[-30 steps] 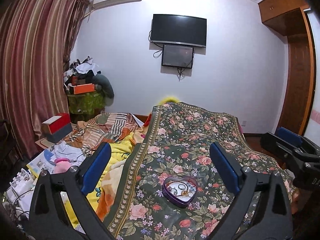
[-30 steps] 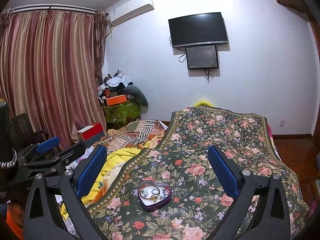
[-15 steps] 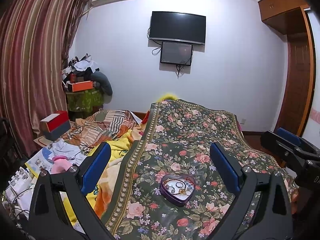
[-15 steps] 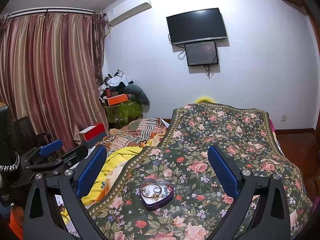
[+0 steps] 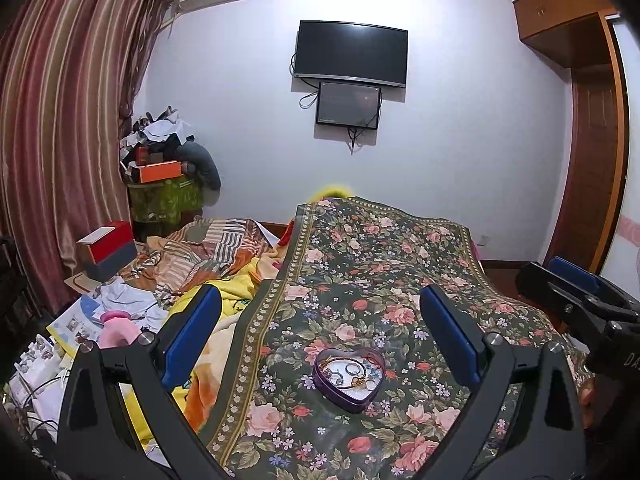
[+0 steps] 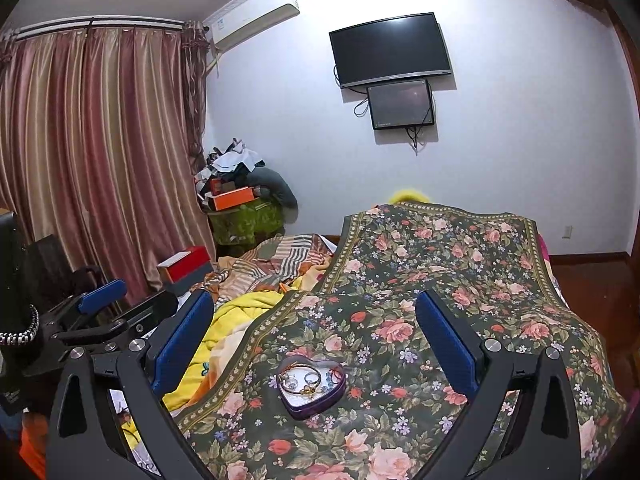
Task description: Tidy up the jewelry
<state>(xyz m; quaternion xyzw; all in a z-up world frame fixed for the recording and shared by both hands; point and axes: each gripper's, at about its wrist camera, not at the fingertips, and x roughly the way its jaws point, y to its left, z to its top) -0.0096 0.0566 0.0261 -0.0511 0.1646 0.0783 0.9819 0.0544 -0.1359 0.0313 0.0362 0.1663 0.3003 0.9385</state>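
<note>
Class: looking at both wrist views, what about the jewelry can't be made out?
- Heart-shaped tin, left view: pieces too small to count or sort.
- Same tin, right view: beads blurred.
- Tin's lid: not in view.
- Floral blanket: near edge hidden by the tools.

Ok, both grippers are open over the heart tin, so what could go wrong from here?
The small purple heart-shaped tin sits on a soft floral bedspread, so pressing down could tip it. The gold bangle, rings and beads lie jumbled together; a pinch might lift several. The right gripper and left gripper may crowd each other.
</note>
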